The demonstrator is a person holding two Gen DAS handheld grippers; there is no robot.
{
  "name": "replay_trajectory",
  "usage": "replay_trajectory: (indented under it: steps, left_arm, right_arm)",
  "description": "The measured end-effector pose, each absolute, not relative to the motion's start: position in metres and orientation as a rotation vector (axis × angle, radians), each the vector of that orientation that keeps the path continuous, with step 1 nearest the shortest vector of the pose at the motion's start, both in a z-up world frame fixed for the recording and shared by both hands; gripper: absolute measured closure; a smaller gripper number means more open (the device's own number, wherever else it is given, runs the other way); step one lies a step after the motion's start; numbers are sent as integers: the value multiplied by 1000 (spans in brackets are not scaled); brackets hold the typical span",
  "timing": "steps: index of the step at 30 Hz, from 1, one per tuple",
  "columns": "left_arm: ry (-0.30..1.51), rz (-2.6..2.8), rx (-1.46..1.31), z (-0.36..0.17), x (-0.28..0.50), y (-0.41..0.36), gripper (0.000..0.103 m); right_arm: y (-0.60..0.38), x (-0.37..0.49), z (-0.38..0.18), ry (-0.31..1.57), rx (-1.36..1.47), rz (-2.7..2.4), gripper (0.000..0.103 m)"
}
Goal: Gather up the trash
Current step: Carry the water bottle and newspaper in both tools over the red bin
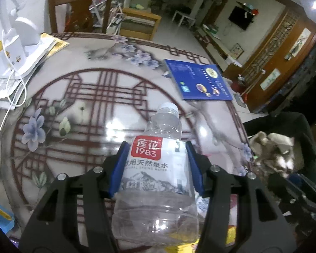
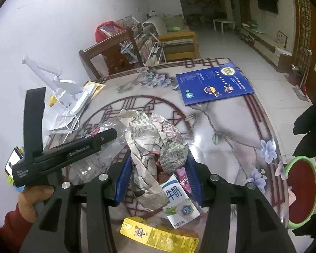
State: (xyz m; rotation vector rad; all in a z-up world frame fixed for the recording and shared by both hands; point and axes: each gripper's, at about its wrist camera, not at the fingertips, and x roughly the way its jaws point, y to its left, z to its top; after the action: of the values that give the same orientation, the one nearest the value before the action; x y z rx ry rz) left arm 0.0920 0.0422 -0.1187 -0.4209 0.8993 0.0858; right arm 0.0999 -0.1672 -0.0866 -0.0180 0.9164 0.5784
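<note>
My left gripper (image 1: 157, 145) is shut on a clear plastic water bottle (image 1: 158, 168) with a red and white label, its blue pads pressing on the label's sides. The white cap points away from me and the bottle hangs above the patterned table (image 1: 94, 97). My right gripper (image 2: 158, 156) is shut on a wad of crumpled newspaper (image 2: 153, 143), held over the table. Below it lie a white and blue milk carton (image 2: 179, 200), a yellow carton (image 2: 158, 236) and a pink wrapper (image 2: 184, 179). In the right wrist view a hand holds the left gripper's black body (image 2: 73, 149) at the left.
A blue booklet (image 1: 200, 82) lies at the table's far right. A white desk lamp (image 1: 21, 42) with its cord stands on papers at the left. A green bin with a red inside (image 2: 301, 191) sits off the table's right edge. A wooden chair (image 1: 80, 10) stands behind.
</note>
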Motion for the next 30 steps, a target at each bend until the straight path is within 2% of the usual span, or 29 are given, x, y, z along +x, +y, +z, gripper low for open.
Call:
replay_trajectory:
  steps: [30]
  left_arm:
    - [873,-20,-327,-89,74,-20,51]
  right_arm:
    - [-236,61,-73,874,92,449,55]
